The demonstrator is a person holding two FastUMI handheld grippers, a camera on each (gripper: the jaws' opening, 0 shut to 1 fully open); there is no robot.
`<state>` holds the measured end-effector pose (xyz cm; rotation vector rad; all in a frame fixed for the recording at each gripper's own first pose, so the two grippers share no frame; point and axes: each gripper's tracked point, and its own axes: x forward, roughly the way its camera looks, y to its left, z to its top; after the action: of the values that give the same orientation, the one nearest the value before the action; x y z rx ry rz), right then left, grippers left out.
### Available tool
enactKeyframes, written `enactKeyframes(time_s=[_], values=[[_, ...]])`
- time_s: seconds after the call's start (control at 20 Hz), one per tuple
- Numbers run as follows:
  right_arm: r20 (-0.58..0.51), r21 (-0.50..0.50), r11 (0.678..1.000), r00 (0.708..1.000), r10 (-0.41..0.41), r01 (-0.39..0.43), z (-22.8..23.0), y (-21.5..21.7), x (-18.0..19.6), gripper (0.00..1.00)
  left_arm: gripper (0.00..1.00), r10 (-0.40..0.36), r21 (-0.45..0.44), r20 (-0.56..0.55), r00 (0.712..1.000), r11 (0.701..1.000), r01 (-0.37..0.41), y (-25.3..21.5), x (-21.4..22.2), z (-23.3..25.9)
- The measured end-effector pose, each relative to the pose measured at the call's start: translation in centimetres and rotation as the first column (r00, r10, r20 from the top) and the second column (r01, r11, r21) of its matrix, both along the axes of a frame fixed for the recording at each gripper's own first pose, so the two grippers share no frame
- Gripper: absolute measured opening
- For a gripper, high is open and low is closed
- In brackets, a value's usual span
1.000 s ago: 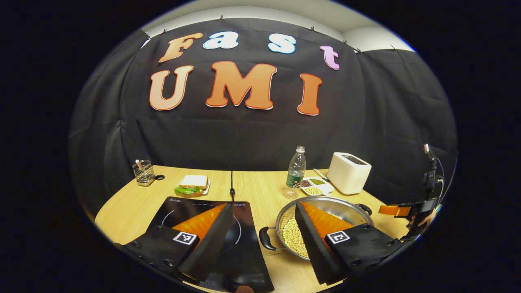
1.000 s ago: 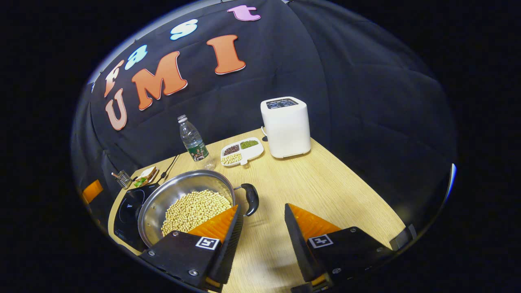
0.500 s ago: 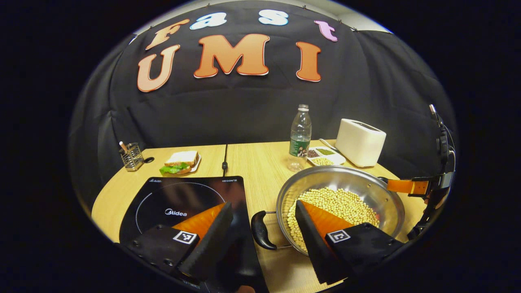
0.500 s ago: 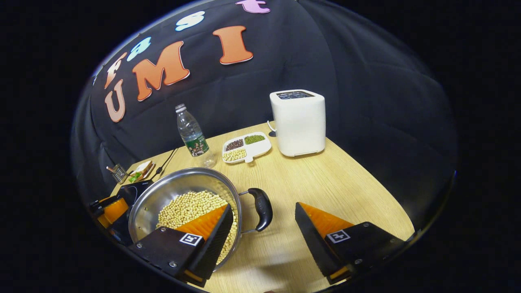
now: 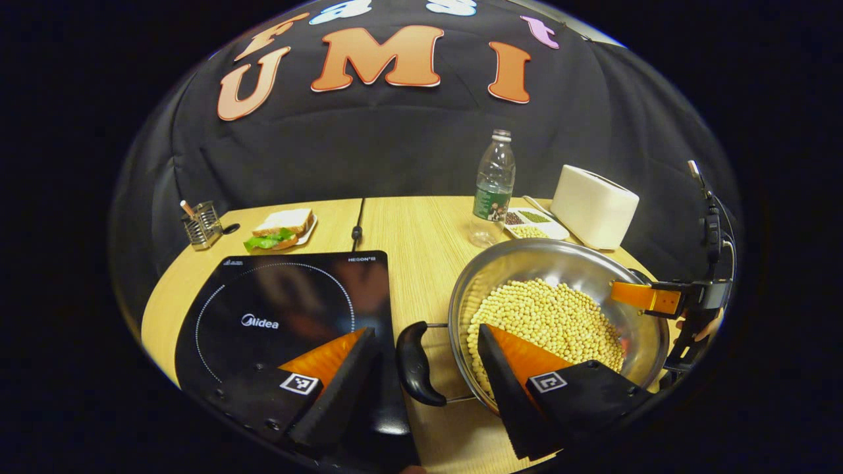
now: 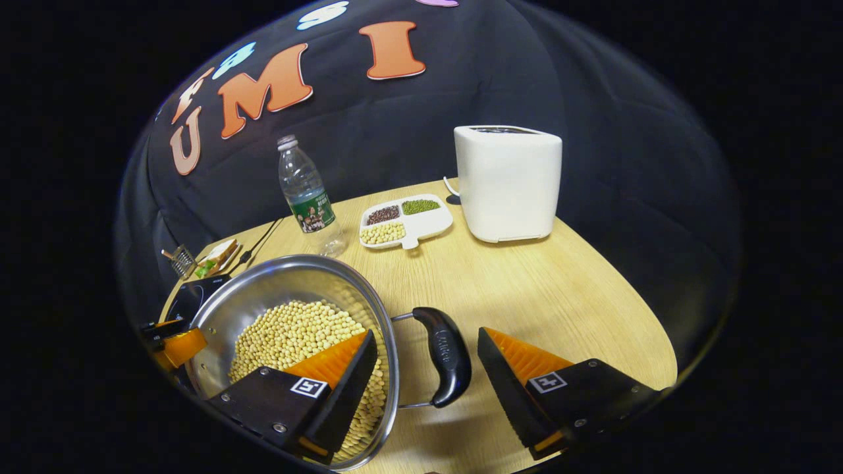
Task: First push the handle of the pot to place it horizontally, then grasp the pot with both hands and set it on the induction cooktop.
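Okay, landmark: pot (image 5: 560, 309), steel, full of pale beans (image 5: 546, 322), on wooden table (image 5: 421, 230).
utensil holder: (image 5: 201, 224) far left of pot, at table's back edge.
sandwich plate: (image 5: 282, 229) left of pot, behind cooktop.
induction cooktop: (image 5: 290, 316) black, flat on table just left of pot, not touching it; bare top.
left gripper: (image 5: 425, 368) wide open, holding nothing. One finger over cooktop's near right corner, other over pot's bean-filled inside; left pot handle sits in the gap, no contact that I can see.
left pot handle: (image 5: 415, 362) black loop on pot's side toward cooktop; grip runs near-to-far, just beside cooktop edge.
pot axis: handle-to-handle line runs left-right across table, one handle toward cooktop, other away from it.
bottle: (image 5: 492, 187) clear, upright, behind pot.
snack tray: (image 6: 405, 220) white, three compartments of beans, behind pot, between bottle and toaster.
right pot handle: (image 6: 448, 355) black loop on pot's side away from cooktop, roughly level, grip crosswise to the handle-to-handle line.
right gripper: (image 6: 428, 368) wide open, empty. One finger over pot rim and beans, other over bare table right of pot; handle lies between them, untouched as far as I can tell. Seen in left gripper view at pot's far rim too.
toaster: (image 6: 508, 181) white, behind and right of pot.
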<state>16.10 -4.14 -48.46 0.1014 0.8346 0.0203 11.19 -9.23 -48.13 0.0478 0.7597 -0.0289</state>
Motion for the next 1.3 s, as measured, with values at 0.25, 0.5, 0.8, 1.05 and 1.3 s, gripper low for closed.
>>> enactKeyframes(time_s=[0.25, 0.5, 0.8, 1.05, 1.3], values=[[-0.041, 0.023, 1.0, 0.999, 0.016, -0.015, -1.2, 0.5, 0.1, 0.82, 1.0, -0.028, 0.038, -0.016, 0.999, 0.999, 0.029, -0.4, 0.4, -0.5], [-0.059, 0.115, 0.993, 0.998, -0.001, 0.008, -1.0, 0.6, -0.7, 0.55, 0.93, -0.024, 0.084, -0.05, 0.998, 0.996, 0.028, -1.0, 0.6, -0.8], [-0.058, 0.119, 0.992, 0.998, -0.022, 0.029, -0.9, 0.4, -0.7, 0.48, 0.63, 0.04, 0.048, -0.103, 0.994, 0.998, -0.035, -0.5, 0.6, -0.9], [-0.065, 0.154, 0.985, 0.995, -0.069, 0.079, -0.1, 0.3, -1.0, 0.48, 0.53, 0.036, 0.045, -0.13, 0.991, 0.999, -0.03, -0.8, 0.3, -1.0], [-0.034, 0.174, 0.98, 0.995, -0.095, 0.099, 3.0, 0.1, -1.4, 0.46, 0.53, 0.02, 0.029, -0.115, 0.993, 0.999, -0.017, -0.7, 0.3, 1.6]])
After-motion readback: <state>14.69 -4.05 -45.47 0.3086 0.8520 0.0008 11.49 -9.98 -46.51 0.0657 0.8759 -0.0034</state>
